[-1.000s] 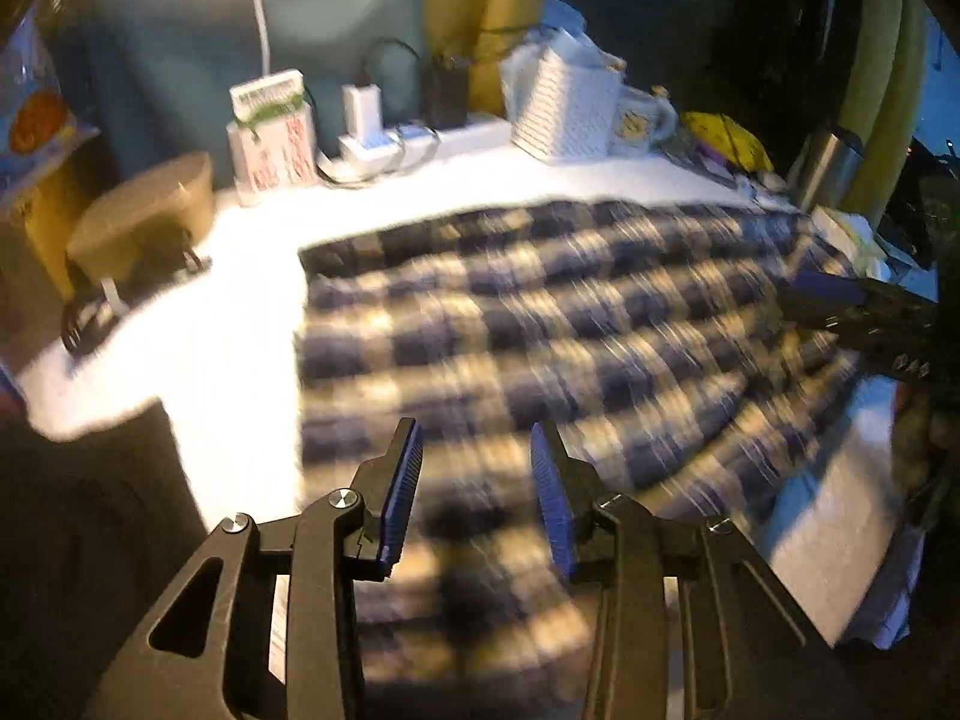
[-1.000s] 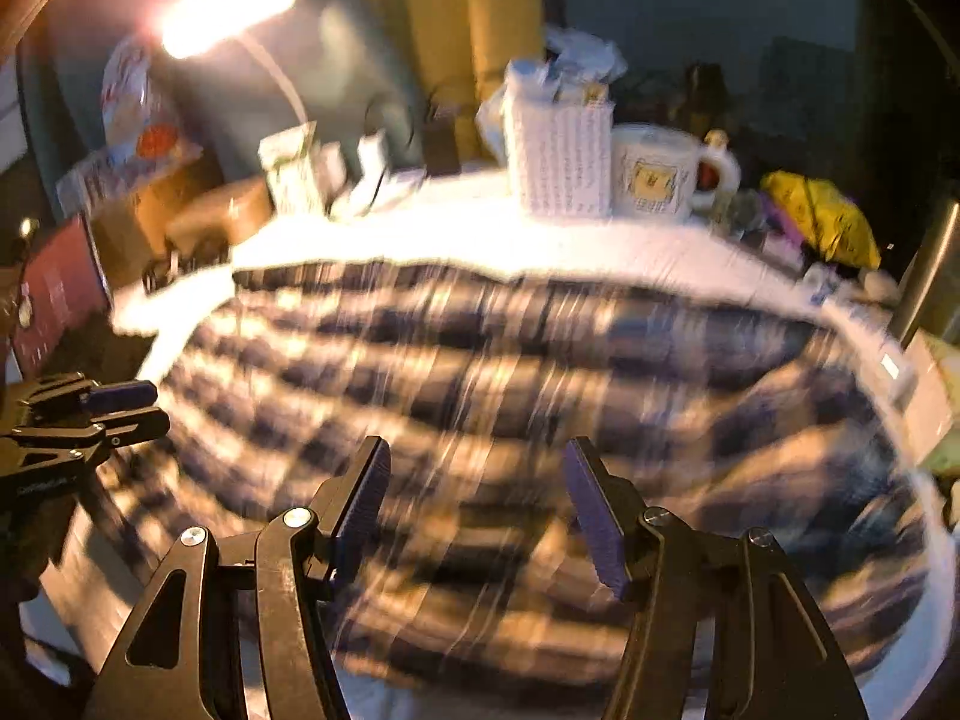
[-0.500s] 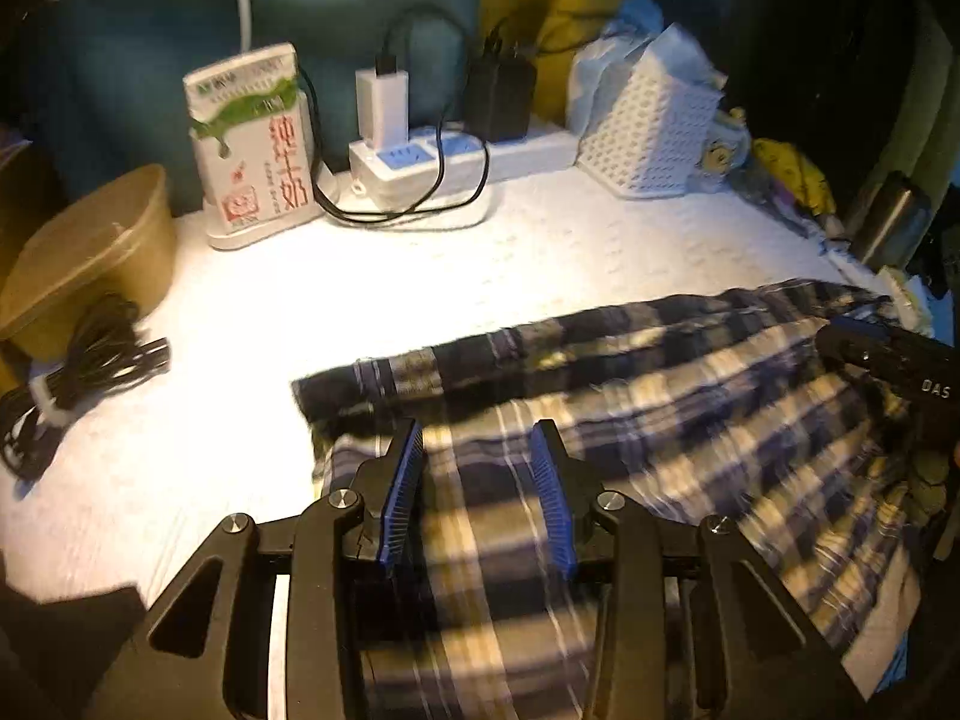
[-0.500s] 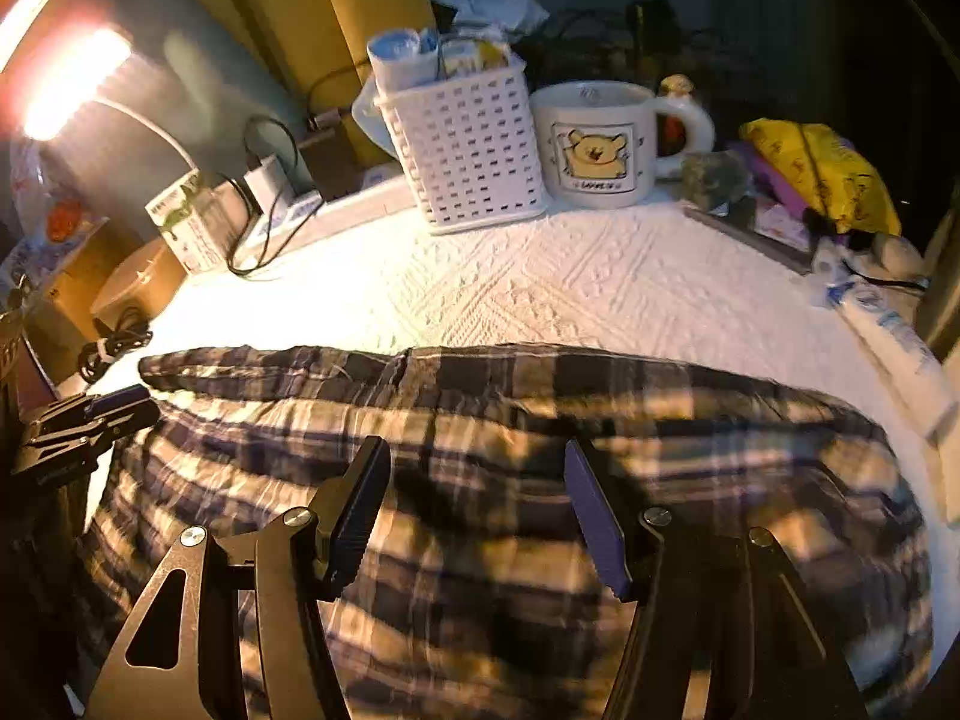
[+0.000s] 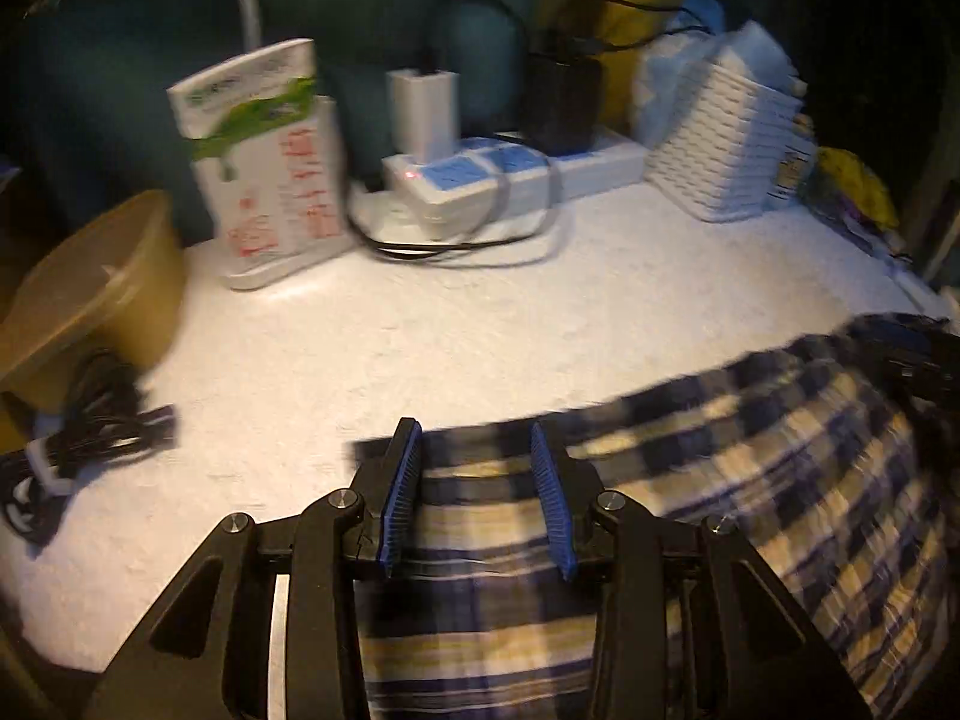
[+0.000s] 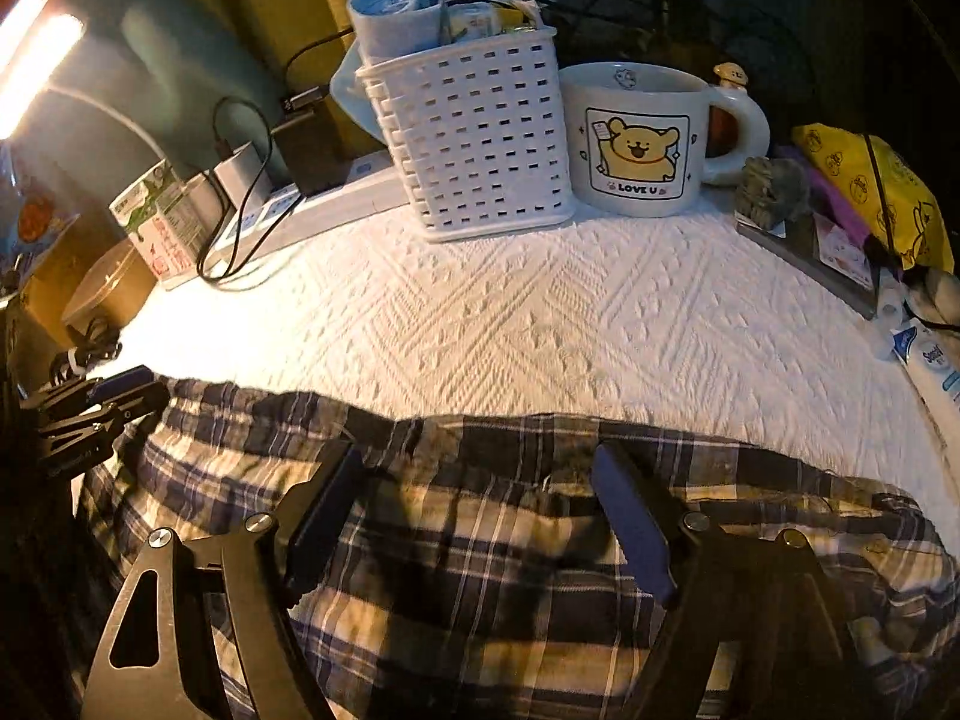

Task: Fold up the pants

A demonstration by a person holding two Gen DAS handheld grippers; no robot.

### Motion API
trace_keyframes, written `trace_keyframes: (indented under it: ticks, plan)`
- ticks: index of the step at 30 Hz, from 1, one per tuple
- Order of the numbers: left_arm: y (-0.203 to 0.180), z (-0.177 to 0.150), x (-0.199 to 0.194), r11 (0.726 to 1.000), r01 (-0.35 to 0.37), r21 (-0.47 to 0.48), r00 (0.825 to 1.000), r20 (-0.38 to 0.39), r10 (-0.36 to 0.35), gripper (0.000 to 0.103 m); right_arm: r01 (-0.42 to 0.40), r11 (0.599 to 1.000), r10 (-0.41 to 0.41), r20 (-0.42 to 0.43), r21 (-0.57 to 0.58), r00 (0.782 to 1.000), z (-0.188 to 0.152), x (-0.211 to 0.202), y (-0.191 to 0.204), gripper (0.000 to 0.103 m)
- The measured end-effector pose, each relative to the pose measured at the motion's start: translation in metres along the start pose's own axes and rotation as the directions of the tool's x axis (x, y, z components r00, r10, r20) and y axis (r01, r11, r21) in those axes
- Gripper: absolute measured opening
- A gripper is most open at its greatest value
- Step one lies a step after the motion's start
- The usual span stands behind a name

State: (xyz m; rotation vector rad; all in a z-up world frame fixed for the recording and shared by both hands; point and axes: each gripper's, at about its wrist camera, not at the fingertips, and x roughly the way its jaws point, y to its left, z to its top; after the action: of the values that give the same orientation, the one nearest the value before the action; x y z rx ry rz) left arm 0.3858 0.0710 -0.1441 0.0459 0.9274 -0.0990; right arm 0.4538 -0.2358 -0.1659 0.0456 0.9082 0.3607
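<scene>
White textured cloth covered the table, with a lattice basket and a bear mug at the back; the plaid pants lay along its near edge; the left gripper and right gripper hung spread wide over the fabric, gripping nothing.

On the far side of the white textured surface a white plastic lattice basket touches a white bear-print mug; farther left lies a white power strip.
</scene>
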Motion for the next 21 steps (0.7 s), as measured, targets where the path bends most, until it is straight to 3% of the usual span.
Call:
trace_keyframes:
  ticks: [6, 11, 15, 21]
  plan:
    - [0.006, -0.006, -0.039, 0.999, 0.002, -0.034, 0.999, 0.042, 0.0, 0.037, 0.046, 0.999, -0.047, 0.092, 0.012, 0.995, -0.004, -0.04, -0.003, 0.081]
    - [-0.029, -0.029, -0.079, 0.996, 0.087, 0.015, 0.994, 0.072, -0.088, 0.037, 0.061, 0.998, -0.061, 0.102, 0.011, 0.993, -0.027, -0.073, -0.011, 0.081]
    - [-0.067, -0.053, -0.095, 0.984, 0.173, 0.042, 0.983, 0.056, -0.175, 0.037, 0.08, 0.997, -0.079, 0.082, 0.0, 0.993, -0.056, -0.084, -0.018, 0.081]
    - [-0.112, -0.088, -0.079, 0.988, 0.152, 0.041, 0.988, -0.031, -0.151, 0.037, 0.178, 0.982, -0.174, 0.069, -0.062, 0.982, -0.097, -0.077, -0.022, 0.08]
